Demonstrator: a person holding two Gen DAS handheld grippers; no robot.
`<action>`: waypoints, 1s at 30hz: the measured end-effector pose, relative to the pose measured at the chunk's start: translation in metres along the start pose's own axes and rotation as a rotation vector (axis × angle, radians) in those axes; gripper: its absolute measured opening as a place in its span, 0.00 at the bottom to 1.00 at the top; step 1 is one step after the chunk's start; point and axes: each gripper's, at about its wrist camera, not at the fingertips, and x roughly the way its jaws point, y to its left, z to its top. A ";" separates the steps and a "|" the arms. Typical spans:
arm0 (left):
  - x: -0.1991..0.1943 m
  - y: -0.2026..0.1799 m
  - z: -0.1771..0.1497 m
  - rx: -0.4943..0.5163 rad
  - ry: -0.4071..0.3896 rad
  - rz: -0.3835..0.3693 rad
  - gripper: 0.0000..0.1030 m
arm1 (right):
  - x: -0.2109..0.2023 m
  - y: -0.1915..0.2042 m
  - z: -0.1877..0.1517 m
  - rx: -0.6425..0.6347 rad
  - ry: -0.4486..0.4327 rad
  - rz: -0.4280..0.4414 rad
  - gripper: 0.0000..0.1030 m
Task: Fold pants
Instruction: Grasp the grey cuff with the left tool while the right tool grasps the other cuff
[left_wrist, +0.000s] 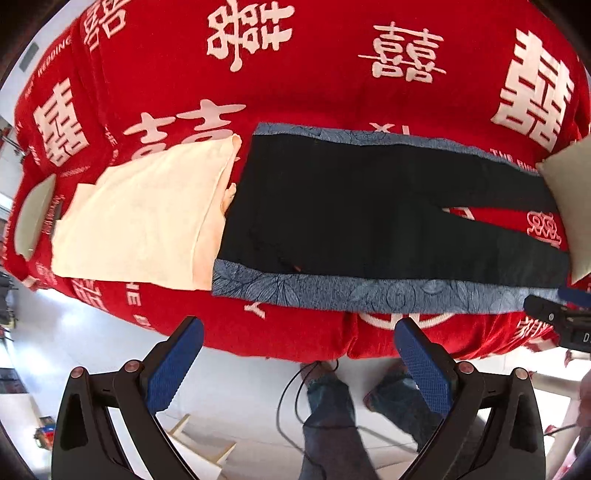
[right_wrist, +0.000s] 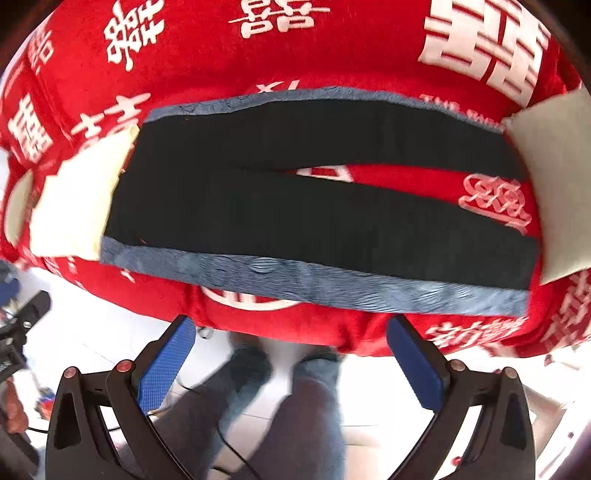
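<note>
Two grippers, left (left_wrist: 299, 350) and right (right_wrist: 291, 347), hover with jaws wide and empty before flat black pants (left_wrist: 369, 206); cream cloth (left_wrist: 147, 218) covers the waist, leg ends hidden behind a pillow (right_wrist: 554, 184).

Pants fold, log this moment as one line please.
pants flat, unfolded | left gripper open, empty | right gripper open, empty

On the red cloth (left_wrist: 332, 85) we read white double-happiness characters "囍" in several typefaces, some upside down, scattered from the far edge to the near edge. Small white Latin lettering runs between them: near the far left corner we make out "WEDDING" (left_wrist: 50, 61), and "THE" by the far right edge (left_wrist: 503, 152). Other small lines are too blurred to read.
</note>
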 end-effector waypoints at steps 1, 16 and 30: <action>0.006 0.005 0.002 -0.012 0.001 -0.017 1.00 | 0.005 0.001 0.001 0.021 -0.011 0.047 1.00; 0.190 0.074 -0.021 -0.353 0.112 -0.332 1.00 | 0.174 0.022 -0.031 0.345 0.000 0.603 1.00; 0.231 0.084 -0.041 -0.384 0.114 -0.472 0.94 | 0.237 0.025 -0.035 0.520 -0.074 0.826 0.55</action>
